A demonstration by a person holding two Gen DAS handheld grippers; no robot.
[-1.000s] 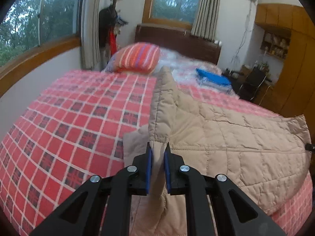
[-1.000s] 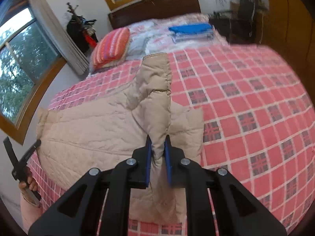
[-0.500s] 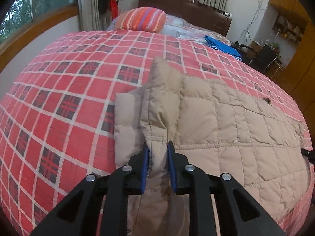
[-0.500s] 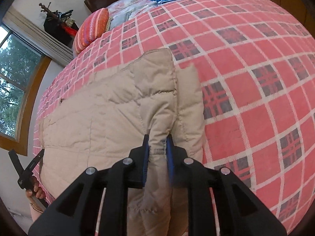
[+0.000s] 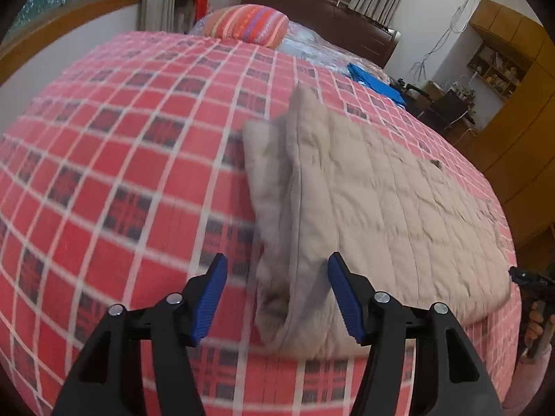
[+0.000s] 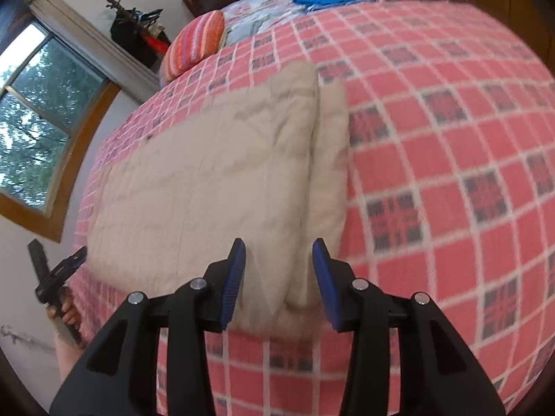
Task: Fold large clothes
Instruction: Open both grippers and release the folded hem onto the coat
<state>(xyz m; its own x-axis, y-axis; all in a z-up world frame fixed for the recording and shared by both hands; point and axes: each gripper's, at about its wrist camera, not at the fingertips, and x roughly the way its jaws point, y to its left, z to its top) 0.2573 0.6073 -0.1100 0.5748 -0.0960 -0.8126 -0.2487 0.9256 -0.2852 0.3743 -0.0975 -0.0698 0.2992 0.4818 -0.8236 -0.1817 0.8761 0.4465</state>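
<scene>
A beige quilted coat [image 5: 374, 215] lies folded flat on the red plaid bedspread [image 5: 114, 173]. My left gripper [image 5: 277, 294] stands open, its blue pads either side of the coat's near left corner without gripping it. In the right wrist view the same coat [image 6: 208, 187] spreads to the left, and my right gripper [image 6: 279, 280] is open over its near right corner. The other gripper [image 6: 57, 274], held in a hand, shows at the left edge of that view.
A striped red pillow [image 5: 248, 27] and a folded blue cloth [image 5: 376, 85] lie near the dark headboard [image 5: 329, 17]. Windows [image 6: 31, 128] line one wall; wooden cabinets [image 5: 513, 104] and a cluttered desk stand beyond the bed. The bed's near edge is just below both grippers.
Both grippers have opened and let go of the coat's edge, which now rests flat on the bed. Both have drawn back slightly toward the bed's near edge.
</scene>
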